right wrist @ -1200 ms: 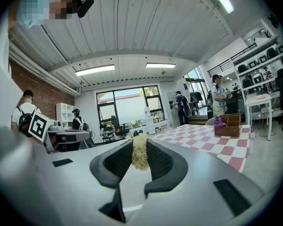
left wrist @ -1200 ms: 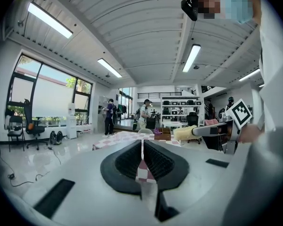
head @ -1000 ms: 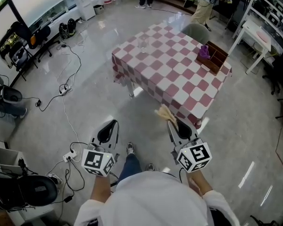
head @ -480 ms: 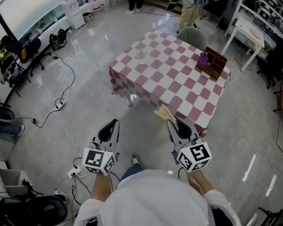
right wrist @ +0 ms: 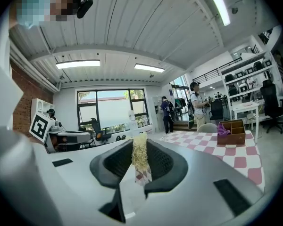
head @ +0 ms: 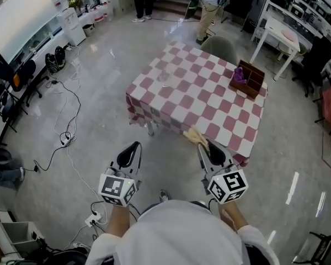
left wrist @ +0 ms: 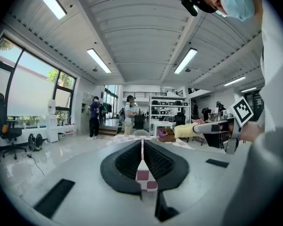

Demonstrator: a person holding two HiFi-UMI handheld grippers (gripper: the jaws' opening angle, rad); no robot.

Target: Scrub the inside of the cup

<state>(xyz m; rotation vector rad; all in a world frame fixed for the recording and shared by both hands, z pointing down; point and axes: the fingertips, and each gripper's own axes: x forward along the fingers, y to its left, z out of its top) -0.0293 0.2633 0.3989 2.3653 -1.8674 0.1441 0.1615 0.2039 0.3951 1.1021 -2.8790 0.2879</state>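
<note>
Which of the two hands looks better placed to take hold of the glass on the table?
Probably the left. The left gripper is empty, jaws together, and the glass stands on the left part of the table. The right gripper is clamped on the scrubber.

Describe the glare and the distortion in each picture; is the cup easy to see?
Head view: the shiny floor shows white streaks of glare; the clear cup on the checkered table is small and faint. Left gripper view: strong wide-angle bending, dark corners, curved ceiling lights. Right gripper view: same bending; the window is very bright.
</note>
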